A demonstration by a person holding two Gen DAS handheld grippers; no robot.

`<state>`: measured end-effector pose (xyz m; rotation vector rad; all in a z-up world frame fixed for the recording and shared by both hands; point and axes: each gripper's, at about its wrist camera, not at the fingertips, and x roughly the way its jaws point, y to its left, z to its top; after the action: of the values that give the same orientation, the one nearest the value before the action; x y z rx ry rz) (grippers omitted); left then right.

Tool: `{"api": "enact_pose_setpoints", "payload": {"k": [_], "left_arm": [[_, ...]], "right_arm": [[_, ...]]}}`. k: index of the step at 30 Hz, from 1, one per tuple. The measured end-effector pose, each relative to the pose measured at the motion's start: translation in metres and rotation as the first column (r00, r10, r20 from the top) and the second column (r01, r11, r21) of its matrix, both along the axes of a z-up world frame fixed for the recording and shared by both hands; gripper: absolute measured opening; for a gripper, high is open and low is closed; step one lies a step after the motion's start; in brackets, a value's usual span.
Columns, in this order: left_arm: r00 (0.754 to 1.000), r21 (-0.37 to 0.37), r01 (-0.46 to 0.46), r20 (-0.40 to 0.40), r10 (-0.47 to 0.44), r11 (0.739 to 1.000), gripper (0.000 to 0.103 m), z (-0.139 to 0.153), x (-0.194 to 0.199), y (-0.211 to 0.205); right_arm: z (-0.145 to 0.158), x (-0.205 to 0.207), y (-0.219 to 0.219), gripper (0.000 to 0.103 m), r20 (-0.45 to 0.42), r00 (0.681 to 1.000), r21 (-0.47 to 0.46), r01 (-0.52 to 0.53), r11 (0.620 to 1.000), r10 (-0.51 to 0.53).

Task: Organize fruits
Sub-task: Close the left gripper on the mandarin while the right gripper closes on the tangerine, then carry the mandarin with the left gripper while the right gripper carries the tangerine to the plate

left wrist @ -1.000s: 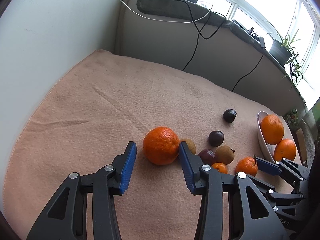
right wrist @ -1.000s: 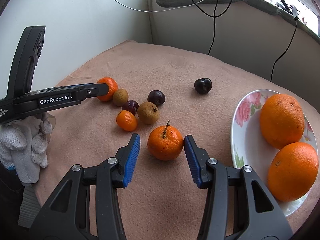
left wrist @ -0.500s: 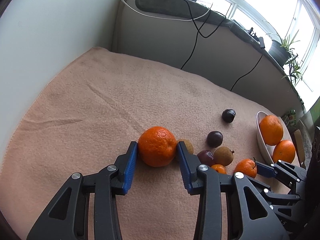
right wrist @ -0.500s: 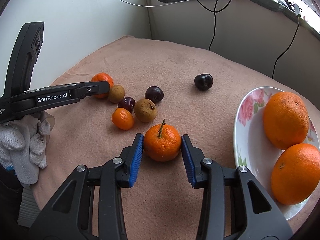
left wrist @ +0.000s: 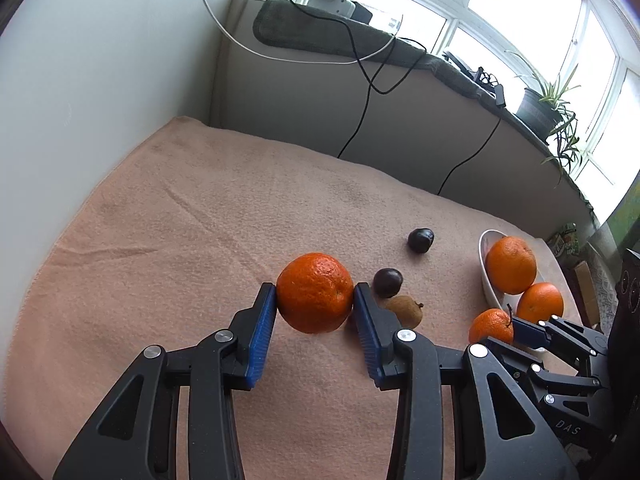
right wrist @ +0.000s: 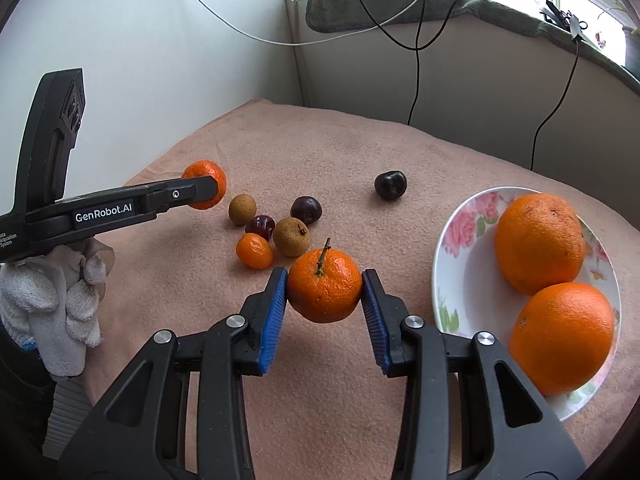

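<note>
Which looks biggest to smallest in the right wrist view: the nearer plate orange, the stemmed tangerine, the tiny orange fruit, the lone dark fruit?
1. Nearer plate orange, also nearest the camera.
2. Stemmed tangerine.
3. Tiny orange fruit and lone dark fruit: look alike.

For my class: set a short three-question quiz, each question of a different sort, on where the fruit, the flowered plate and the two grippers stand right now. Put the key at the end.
1. True or false: the left gripper is shut on an orange.
2. How many oranges lie on the flowered plate?
3. The fruit in the right gripper is: A) a dark plum, B) a stemmed mandarin, C) a brown longan.

Key
1. True: both blue pads press on its sides.
2. Two.
3. B: the pads are shut on it, beside the plate.
</note>
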<state>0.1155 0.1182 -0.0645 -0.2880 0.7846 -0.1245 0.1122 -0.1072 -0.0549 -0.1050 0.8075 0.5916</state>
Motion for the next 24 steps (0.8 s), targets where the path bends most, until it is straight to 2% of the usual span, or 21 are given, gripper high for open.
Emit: {"api": "enact_pose_setpoints", "payload": {"k": [14, 24], "left_arm": [[0.992, -0.037, 0.125, 0.04, -0.124, 0.991, 0.038, 0.013, -0.012, -0.057], [0.976, -0.046, 0.213, 0.046, -0.211, 0.976, 0.038, 0.018, -0.007, -0.099]], "right_arm": [[0.037, -0.017, -0.068, 0.039, 0.082, 0.989, 0.051, 0.117, 0.992, -0.121], [0.047, -0.015, -0.118, 0.039, 0.094, 0.968, 0.072, 0.224, 0.972, -0.231]]}}
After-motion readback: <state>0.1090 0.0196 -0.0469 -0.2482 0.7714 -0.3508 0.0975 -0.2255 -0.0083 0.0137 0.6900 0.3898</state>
